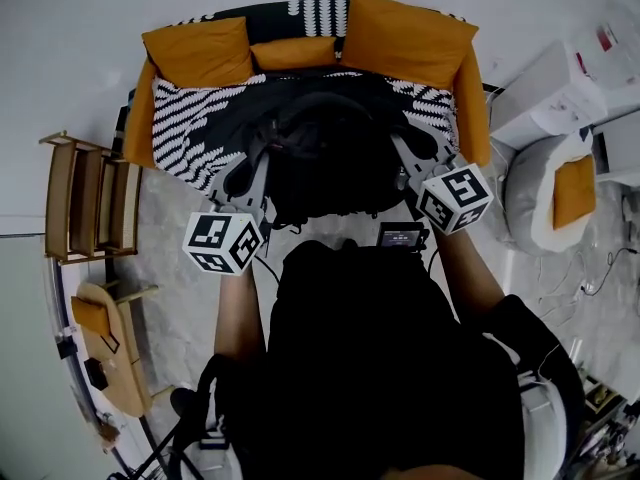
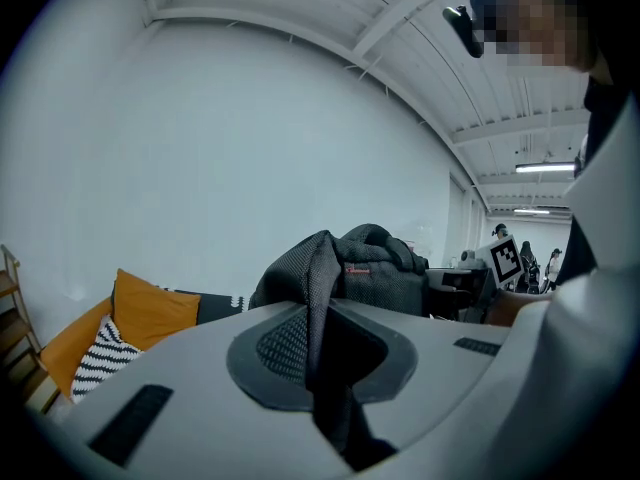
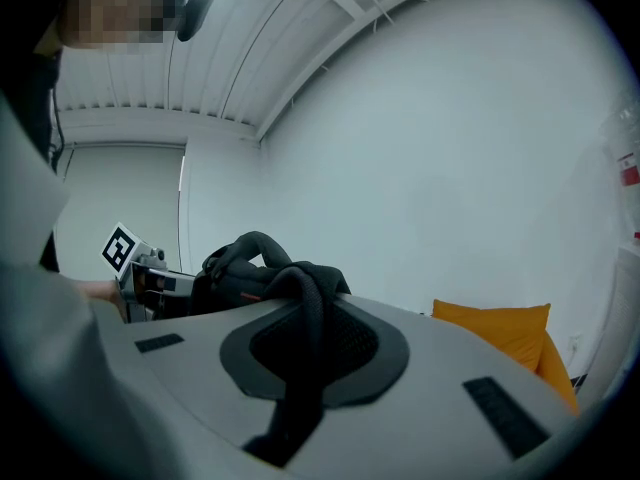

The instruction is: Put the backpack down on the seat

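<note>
Nearest the camera, the left gripper (image 1: 246,176) and right gripper (image 1: 413,158) are each clamping a shoulder strap of the black backpack (image 1: 330,158). In both gripper views the jaws are pinching tight on strap webbing, nothing slack. Between them the backpack is hanging over the front of the seat (image 1: 185,133), a sofa with a zebra-pattern cover; I cannot tell whether its bottom is touching yet. Farther back, orange cushions (image 1: 405,38) are lining the backrest. Step looks like carry and lower, with the release not done. Next move is calling for both grippers lowering evenly until the bag is resting on the seat, then the jaws opening.
</note>
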The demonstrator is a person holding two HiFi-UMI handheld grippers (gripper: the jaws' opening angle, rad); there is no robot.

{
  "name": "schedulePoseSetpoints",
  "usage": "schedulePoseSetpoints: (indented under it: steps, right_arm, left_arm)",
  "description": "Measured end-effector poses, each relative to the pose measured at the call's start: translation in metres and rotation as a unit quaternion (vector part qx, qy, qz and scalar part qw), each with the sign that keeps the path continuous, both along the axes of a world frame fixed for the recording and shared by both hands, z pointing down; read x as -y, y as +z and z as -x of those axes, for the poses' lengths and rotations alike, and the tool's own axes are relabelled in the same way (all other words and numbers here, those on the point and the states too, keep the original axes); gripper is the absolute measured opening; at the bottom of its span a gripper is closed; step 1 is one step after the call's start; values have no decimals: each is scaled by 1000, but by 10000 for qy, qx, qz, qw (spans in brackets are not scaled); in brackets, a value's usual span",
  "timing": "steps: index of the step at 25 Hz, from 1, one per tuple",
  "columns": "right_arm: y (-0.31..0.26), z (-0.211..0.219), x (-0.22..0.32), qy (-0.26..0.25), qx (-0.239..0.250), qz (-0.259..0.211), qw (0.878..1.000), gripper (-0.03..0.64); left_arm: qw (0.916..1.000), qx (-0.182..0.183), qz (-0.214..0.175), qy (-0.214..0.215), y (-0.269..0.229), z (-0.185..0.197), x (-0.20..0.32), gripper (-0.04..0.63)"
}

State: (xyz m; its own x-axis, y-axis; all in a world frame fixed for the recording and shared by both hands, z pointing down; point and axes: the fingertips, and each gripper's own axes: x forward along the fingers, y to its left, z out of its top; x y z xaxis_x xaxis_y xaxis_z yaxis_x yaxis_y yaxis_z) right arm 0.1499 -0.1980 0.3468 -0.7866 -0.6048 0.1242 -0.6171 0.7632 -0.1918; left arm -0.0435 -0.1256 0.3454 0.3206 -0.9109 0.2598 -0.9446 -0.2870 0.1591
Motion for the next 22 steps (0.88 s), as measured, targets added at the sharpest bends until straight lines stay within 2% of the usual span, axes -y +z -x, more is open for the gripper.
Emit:
schedulePoseSetpoints:
  steps: [10, 22]
  right_arm:
    - [6, 10, 53, 68, 27, 127, 9999, 44]
    - [27, 65, 123, 130, -209, 339, 9991, 44]
  left_arm:
    - [9999, -5, 74, 105, 6, 11, 56, 38]
    - [9995, 27, 208, 244, 28, 66, 132, 38]
